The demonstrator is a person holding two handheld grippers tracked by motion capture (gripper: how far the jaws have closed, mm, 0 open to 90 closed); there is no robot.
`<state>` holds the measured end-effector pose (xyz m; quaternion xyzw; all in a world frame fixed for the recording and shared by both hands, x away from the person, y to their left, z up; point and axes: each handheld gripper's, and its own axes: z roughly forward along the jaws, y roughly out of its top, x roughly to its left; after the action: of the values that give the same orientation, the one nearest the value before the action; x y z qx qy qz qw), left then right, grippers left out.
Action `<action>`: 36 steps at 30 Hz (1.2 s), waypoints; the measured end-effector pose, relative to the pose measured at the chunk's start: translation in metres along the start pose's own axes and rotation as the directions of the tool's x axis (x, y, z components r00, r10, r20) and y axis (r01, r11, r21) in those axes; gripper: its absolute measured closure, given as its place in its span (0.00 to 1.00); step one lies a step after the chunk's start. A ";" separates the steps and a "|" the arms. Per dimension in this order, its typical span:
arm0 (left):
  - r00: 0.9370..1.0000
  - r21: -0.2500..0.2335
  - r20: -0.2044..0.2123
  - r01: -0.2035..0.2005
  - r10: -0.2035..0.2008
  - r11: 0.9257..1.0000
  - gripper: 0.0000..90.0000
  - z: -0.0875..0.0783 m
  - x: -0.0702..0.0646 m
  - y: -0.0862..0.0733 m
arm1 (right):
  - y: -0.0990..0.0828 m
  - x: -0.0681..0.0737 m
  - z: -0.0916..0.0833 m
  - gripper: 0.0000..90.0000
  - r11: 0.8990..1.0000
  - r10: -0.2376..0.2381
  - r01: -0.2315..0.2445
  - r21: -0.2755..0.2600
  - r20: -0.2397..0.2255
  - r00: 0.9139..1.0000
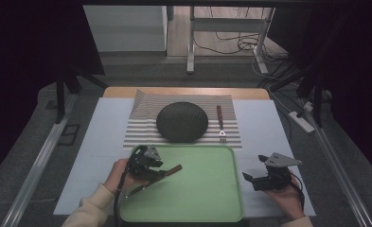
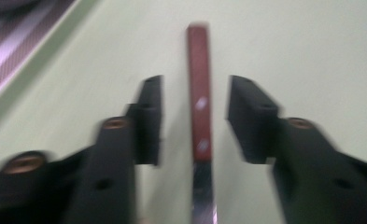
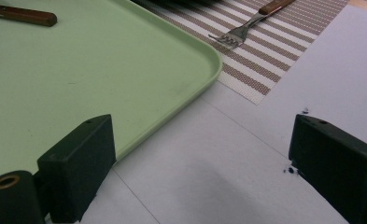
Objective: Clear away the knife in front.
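Straddling the knife [image 2: 201, 100], the left tongs [image 2: 194, 121] stood apart, pads clear of its wooden handle; the knife lay between them on the green tray [image 2: 312, 51]. Right tongs [image 3: 202, 172] gaped wide over white table [image 3: 209, 154] beside the tray's corner.

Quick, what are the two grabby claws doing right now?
Left gripper: open, jaws apart on either side of the knife on the green tray, not pressing it.
Right gripper: open wide, holding nothing.

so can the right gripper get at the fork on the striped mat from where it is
Probably yes. The right gripper sits open beside the tray's right edge, and the fork lies uncovered on the striped mat ahead, right of the dark bowl; nothing lies between.
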<state>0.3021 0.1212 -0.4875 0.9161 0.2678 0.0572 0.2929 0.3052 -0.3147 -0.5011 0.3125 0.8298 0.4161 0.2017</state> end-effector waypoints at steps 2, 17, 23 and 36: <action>0.999 -0.001 0.025 -0.022 0.022 1.000 0.78 0.003 -0.002 0.007 | 0.000 0.000 0.000 0.08 1.000 0.000 0.000 0.000 0.000 1.000; 0.993 0.038 0.080 -0.086 0.083 0.996 0.99 0.053 -0.010 0.045 | 0.000 0.000 0.000 0.08 1.000 -0.002 0.002 0.003 0.002 1.000; 0.997 0.044 0.059 -0.061 0.059 0.997 0.98 0.061 0.001 0.048 | -0.001 -0.001 0.001 0.08 1.000 -0.001 0.001 0.005 0.005 1.000; 0.995 0.025 -0.060 0.081 -0.079 0.996 0.98 0.053 0.040 0.026 | 0.000 -0.001 0.000 0.08 1.000 -0.003 0.003 0.008 0.006 1.000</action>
<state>0.3622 0.0978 -0.5179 0.9064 0.3136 0.0690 0.2744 0.3054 -0.3153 -0.5014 0.3134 0.8311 0.4117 0.2037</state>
